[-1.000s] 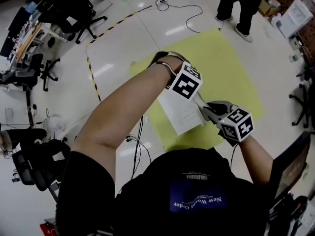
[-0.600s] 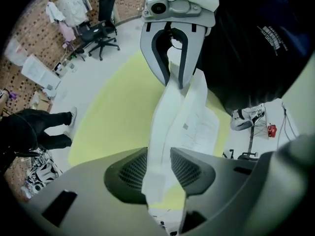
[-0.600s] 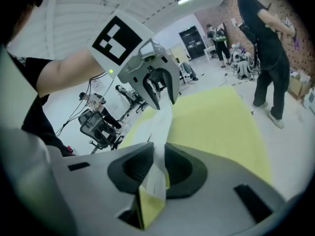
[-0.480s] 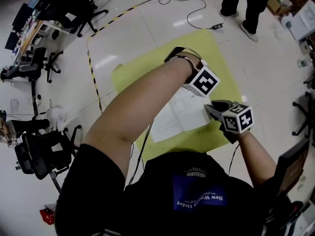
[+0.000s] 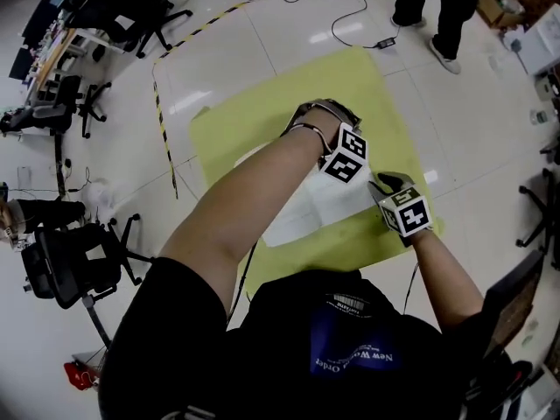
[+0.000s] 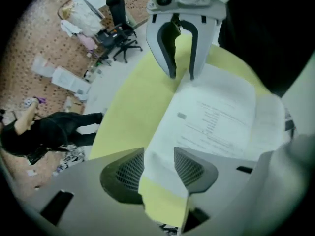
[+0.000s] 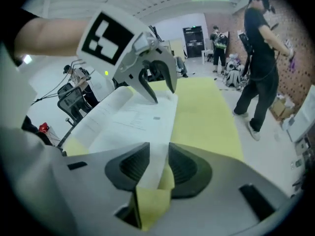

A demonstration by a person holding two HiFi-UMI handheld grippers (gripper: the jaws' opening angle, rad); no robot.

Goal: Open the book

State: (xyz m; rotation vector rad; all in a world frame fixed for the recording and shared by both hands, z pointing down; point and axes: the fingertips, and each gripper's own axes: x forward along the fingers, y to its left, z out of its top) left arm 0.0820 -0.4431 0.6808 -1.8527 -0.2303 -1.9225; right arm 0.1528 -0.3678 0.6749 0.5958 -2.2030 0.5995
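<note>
Book (image 5: pixel 302 206) lying open, white printed pages up, on a yellow mat (image 5: pixel 262 112) spread over a pale glossy floor (image 5: pixel 219 51). Both grippers down at the right end of the book as the head view has it, near each other.

Left gripper (image 6: pixel 158 161) pointing steeply down, jaws opening, wide apart. Edge of a page standing in the gap, neither pad pressing on it.

Right gripper (image 7: pixel 158 165) more slanted, jaws also opening but narrower. Strip of the same white page running up between the pads, loose, with yellow mat showing beneath.

Beyond the mat: a black-and-yellow striped tape line (image 5: pixel 163 125) across the floor, black office chairs (image 5: pixel 70 269) off to the left, and a person in dark clothes (image 5: pixel 435 7) standing well apart at the far right.
</note>
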